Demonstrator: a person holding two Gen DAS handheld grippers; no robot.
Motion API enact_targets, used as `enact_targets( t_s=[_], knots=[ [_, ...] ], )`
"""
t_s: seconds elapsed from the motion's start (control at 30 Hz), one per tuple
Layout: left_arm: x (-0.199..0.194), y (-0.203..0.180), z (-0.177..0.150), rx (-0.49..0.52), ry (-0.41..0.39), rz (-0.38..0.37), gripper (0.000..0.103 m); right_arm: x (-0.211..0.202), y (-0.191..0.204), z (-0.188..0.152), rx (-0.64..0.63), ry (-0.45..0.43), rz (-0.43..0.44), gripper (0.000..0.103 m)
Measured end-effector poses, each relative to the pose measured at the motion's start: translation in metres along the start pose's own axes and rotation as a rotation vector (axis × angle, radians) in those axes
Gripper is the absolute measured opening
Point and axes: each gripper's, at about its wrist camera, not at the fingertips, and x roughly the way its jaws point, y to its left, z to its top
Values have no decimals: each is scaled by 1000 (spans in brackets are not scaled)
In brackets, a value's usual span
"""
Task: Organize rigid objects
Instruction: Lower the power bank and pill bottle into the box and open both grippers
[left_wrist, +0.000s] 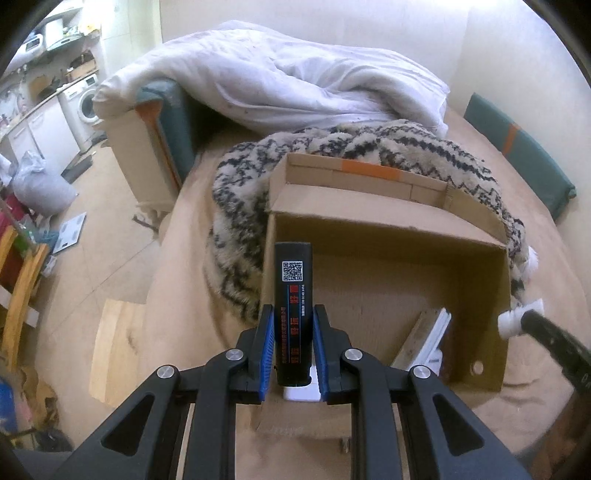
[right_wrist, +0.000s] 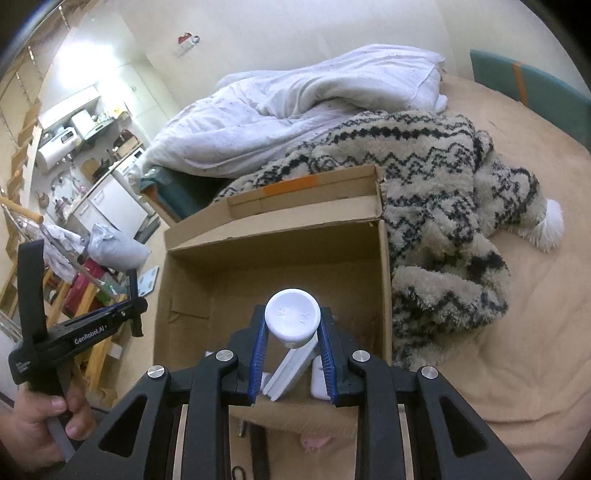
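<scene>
Left gripper (left_wrist: 293, 325): clamped on an upright black box (left_wrist: 293, 295) bearing a QR code. Right gripper (right_wrist: 292, 332): clamped on a white capped bottle (right_wrist: 292, 316). Both poised over an open cardboard box (right_wrist: 273, 243) on the bed.

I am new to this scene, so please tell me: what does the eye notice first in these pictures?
First, the open cardboard box on the bed, in front of a patterned blanket. The left gripper holds a black box upright at its left wall. The right gripper holds a white bottle above it.
</scene>
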Motion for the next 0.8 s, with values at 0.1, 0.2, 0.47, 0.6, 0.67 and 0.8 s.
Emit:
enact_targets(
  t_s=[0.1, 0.2, 0.47, 0.6, 0.67, 0.8],
  knots=[
    [14, -6, 2, 5, -1, -15, 18, 9, -4, -4, 24, 33, -12, 28],
    [29, -9, -4, 15, 0, -11, 18, 20, -6, -10, 35, 81, -28, 28],
    [53, -5, -17, 7, 52, 6, 18, 45, -7, -23, 30, 181, -65, 28],
    [60, -3, -21, 4, 75, 14, 18, 52, -5, -27, 14, 210, -83, 28],
    [62, -3, -21, 4, 82, 17, 18, 55, -5, -29, 11, 224, -91, 28],
    [63, -4, -21, 9, 89, 17, 18, 61, -5, -33, 7, 252, -109, 28]
  ],
)
